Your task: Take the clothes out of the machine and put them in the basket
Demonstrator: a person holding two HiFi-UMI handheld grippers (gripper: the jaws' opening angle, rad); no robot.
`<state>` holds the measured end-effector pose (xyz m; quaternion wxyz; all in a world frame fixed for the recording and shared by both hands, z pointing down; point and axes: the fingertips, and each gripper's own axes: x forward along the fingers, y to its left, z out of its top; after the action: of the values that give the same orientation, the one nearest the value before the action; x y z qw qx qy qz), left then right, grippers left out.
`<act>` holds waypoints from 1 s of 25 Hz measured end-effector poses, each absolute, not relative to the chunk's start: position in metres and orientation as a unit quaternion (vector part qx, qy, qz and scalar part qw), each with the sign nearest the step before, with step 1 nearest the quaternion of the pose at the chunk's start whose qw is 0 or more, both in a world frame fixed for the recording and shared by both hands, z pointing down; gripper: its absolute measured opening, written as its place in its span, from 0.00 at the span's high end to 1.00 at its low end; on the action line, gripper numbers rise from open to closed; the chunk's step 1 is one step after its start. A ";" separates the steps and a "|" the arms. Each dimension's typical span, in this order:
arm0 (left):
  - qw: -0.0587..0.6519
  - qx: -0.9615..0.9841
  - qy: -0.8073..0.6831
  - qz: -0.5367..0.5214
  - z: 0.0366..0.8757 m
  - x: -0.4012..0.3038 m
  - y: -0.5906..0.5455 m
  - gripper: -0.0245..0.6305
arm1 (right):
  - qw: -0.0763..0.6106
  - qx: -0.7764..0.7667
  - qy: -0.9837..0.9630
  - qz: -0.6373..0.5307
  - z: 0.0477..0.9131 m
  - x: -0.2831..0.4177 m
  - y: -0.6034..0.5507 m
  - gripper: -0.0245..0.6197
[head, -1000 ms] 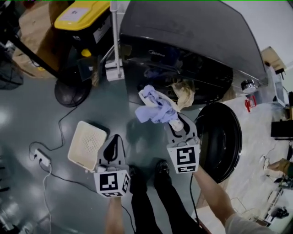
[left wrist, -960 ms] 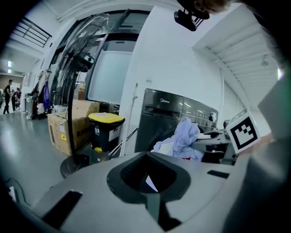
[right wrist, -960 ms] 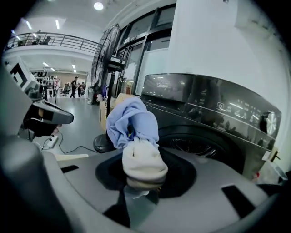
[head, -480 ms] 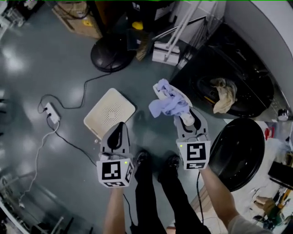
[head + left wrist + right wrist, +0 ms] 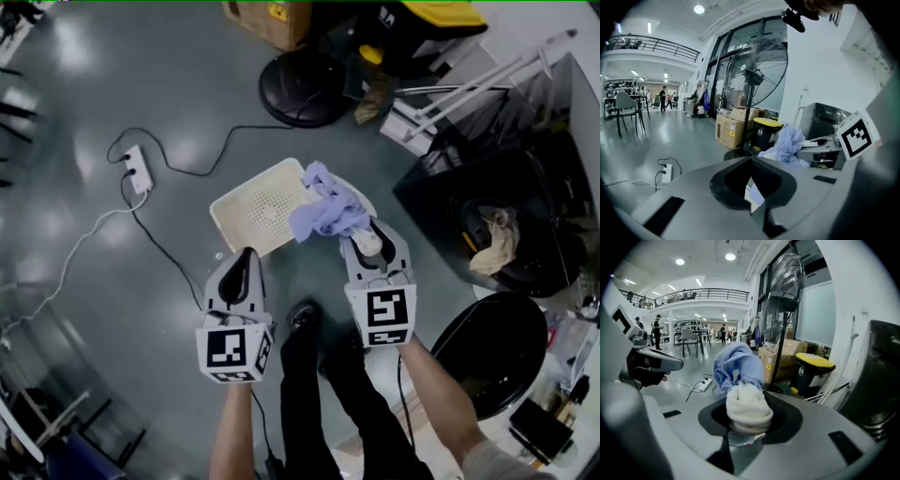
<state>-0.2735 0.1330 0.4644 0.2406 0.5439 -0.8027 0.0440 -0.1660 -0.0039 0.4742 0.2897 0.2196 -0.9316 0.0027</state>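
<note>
The right gripper (image 5: 367, 242), fingers clamped on the clothes (image 5: 326, 208), holds them above the basket's (image 5: 246, 214) right edge, so the drop point lies just left; the left gripper (image 5: 242, 267), fingers together, is empty.

Right corner of cream perforated plastic basket (image 5: 258, 211) hidden under pale blue cloth bundle (image 5: 328, 211); black front-loading washing machine (image 5: 525, 178) cut by right edge.
</note>
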 end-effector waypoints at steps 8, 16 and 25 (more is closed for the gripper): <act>0.253 0.487 -0.835 0.044 0.498 -0.326 0.198 0.93 | 0.311 0.154 -0.938 0.006 0.541 -0.244 0.046 0.72; 0.261 0.468 -0.842 0.054 0.552 -0.336 0.237 0.93 | 0.358 0.117 -0.926 0.001 0.666 -0.284 0.074 0.72; 0.271 0.448 -0.850 0.057 0.612 -0.332 0.259 0.93 | 0.429 0.092 -0.899 0.001 0.813 -0.300 0.084 0.71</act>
<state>-0.3322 0.2594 0.6119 0.2709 0.4483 -0.8500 0.0566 -0.2999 0.0845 0.8130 0.4286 0.0923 -0.8988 0.0014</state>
